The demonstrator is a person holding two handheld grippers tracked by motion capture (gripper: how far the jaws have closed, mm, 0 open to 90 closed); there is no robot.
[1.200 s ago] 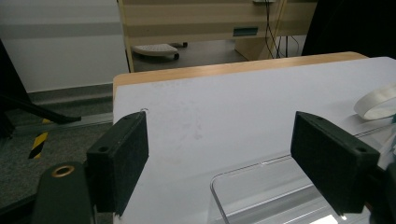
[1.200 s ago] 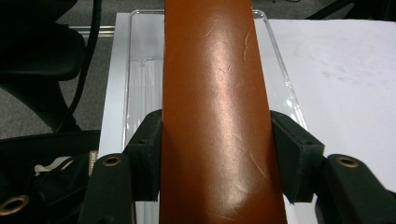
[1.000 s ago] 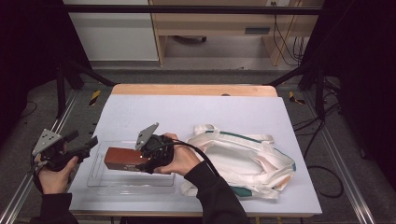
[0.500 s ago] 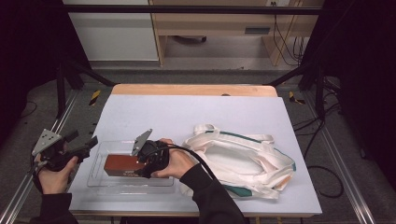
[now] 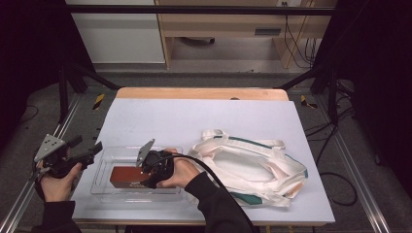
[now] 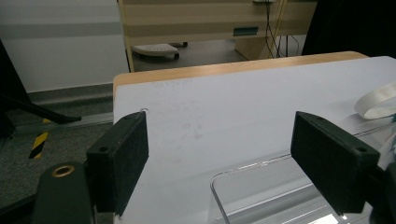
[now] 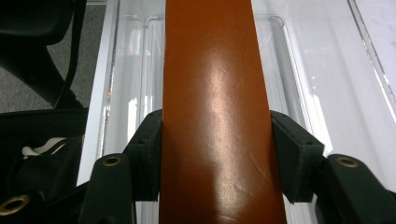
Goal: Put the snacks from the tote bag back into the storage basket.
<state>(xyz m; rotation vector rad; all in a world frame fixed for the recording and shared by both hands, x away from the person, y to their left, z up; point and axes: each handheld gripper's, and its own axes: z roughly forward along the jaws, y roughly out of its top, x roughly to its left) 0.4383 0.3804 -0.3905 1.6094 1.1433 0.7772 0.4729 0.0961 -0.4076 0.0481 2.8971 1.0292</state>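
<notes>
Right gripper (image 5: 145, 175) clamped on glossy reddish-brown flat rectangular box (image 5: 127, 176); both black pads pressed against box's long sides in right gripper view. Box inside clear plastic rectangular tray (image 5: 99, 180); cannot tell whether it touches tray floor. No readable writing or label on box. Left gripper (image 5: 87, 156) just left of tray, beyond white table (image 5: 194, 114) edge, jaws spread wide, nothing between them. Cream fabric tote bag with green trim (image 5: 248, 167) right of tray.
</notes>
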